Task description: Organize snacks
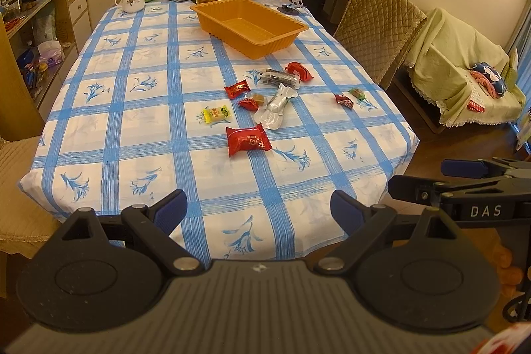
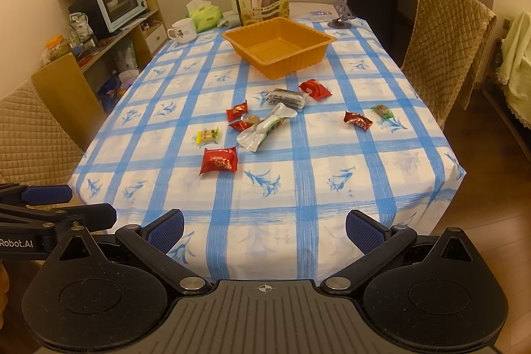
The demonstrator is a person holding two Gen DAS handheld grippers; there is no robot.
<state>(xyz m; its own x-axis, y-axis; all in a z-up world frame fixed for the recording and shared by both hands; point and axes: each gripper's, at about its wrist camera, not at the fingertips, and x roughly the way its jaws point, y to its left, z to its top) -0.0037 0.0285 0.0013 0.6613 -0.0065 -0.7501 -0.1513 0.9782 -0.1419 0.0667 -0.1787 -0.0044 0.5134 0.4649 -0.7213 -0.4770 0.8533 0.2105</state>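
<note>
Nearest to you are your own tongs: the left gripper [image 1: 259, 211] and the right gripper [image 2: 264, 229] both stand wide open at the near edge of the table [image 2: 348, 221], and neither has anything between its blue pads.

The snacks lie scattered in the middle of the checked cloth, well apart from both grippers. The closest one is the big red packet [image 1: 248, 140]; behind it are the yellow candy [image 1: 216, 114], the long silver pouch [image 1: 276, 106], two small red candies beside it, a clear pack with dark content [image 1: 278, 78] and one more red packet [image 1: 299, 71]. To your right side two small pieces lie alone, a red candy [image 2: 357, 120] and a green one [image 2: 382, 111]. The orange tray [image 1: 202, 9] stands empty behind them.

I think all of them are very light, with thin slippery film that crinkles. The puffed red packet will probably slide out if you pinch its middle; better take the flat sealed end. The silver pouch looks soft, so take it across the narrow middle
</note>
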